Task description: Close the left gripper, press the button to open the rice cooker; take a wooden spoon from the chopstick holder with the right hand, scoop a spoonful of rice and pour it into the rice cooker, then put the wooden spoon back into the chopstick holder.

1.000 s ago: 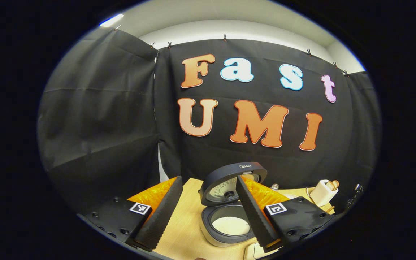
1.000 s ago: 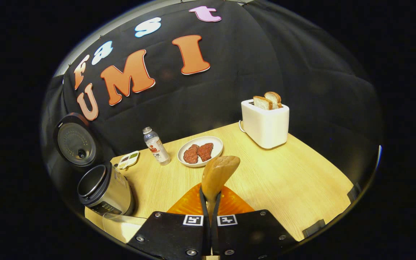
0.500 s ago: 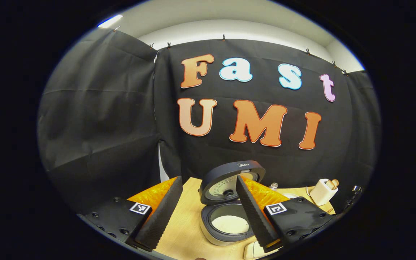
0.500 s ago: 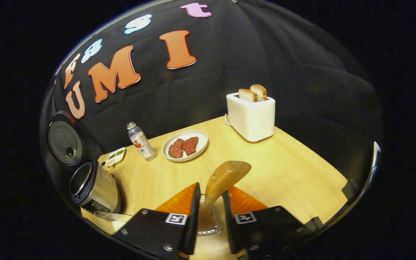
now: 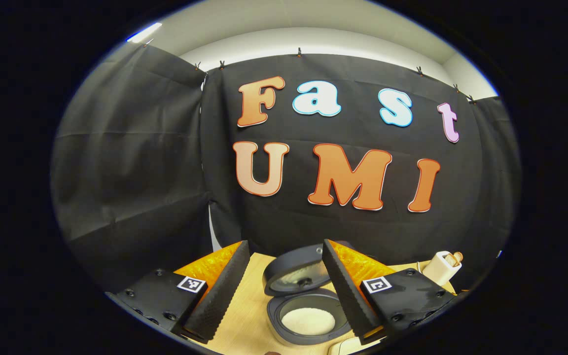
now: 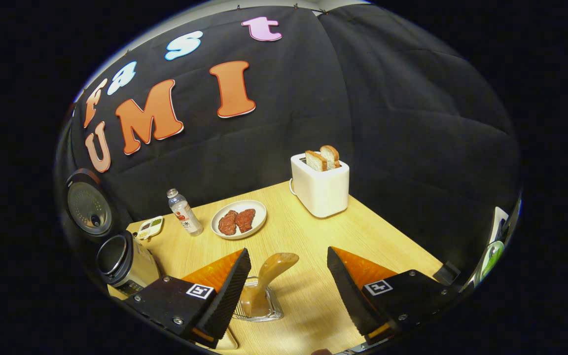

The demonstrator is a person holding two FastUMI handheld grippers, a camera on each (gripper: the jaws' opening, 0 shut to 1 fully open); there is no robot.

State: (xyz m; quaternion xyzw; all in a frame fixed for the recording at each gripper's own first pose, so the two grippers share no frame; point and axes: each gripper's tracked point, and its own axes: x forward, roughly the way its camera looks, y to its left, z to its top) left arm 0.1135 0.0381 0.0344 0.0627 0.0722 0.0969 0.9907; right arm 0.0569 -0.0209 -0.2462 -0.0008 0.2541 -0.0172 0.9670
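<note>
Both grippers are spread wide and empty: the right gripper [image 6: 288, 276] frames the spoon [image 6: 270, 276] leaning in its wire holder [image 6: 259, 311], the left gripper [image 5: 284, 273] the open cooker [image 5: 307, 315] with rice inside. Farther off on the wooden table [image 6: 387, 241] stand a toaster [image 6: 320, 185] with bread, a plate [image 6: 239, 219] of meat and a bottle [image 6: 184, 212]. Black cloth walls the booth.

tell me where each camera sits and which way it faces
Left gripper view: rides the left gripper, aimed level at the booth wall over the open rice cooker; its own spread fingers show.
Right gripper view: rides the right gripper, looking down across the table at the wooden spoon in the chopstick holder; its open fingers show.
Shared: rice cooker, toaster.
</note>
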